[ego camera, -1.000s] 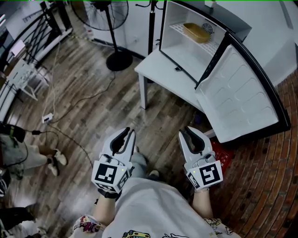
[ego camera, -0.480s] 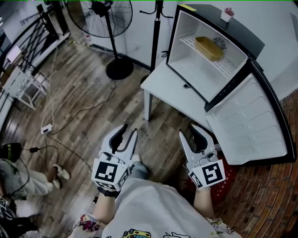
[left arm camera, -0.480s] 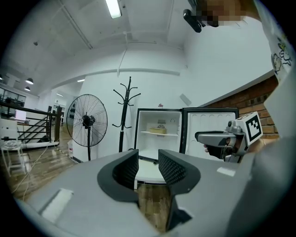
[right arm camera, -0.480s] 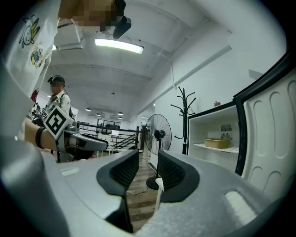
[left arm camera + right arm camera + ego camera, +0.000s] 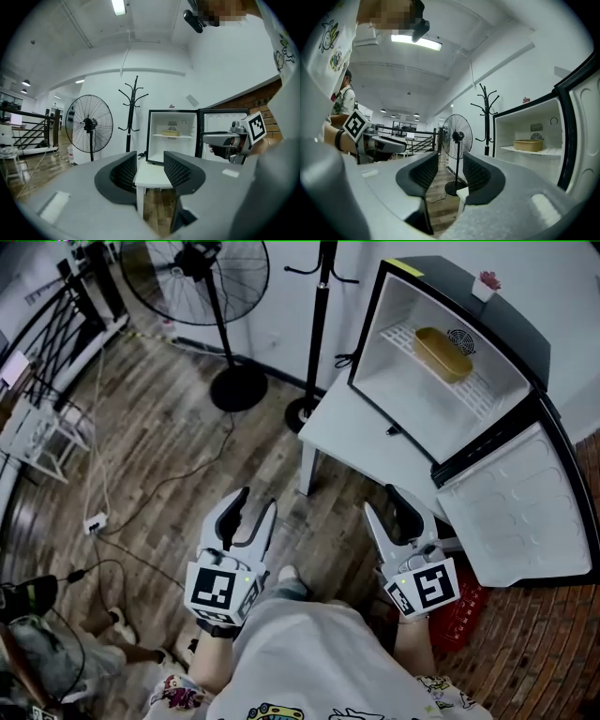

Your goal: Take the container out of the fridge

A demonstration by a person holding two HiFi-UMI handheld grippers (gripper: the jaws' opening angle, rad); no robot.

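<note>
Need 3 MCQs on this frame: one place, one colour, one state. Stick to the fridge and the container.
1. Where is the container?
A. on the table
B. on the floor
C. on the shelf inside the fridge

2. What colour is the container?
A. blue
B. yellow
C. black

3. How does the fridge door stand?
A. swung wide open
B. shut
C. open a crack

Answers:
1 C: it rests on the wire shelf in the fridge.
2 B: it shows yellow against the white interior.
3 A: the door's inner face is fully exposed.
</note>
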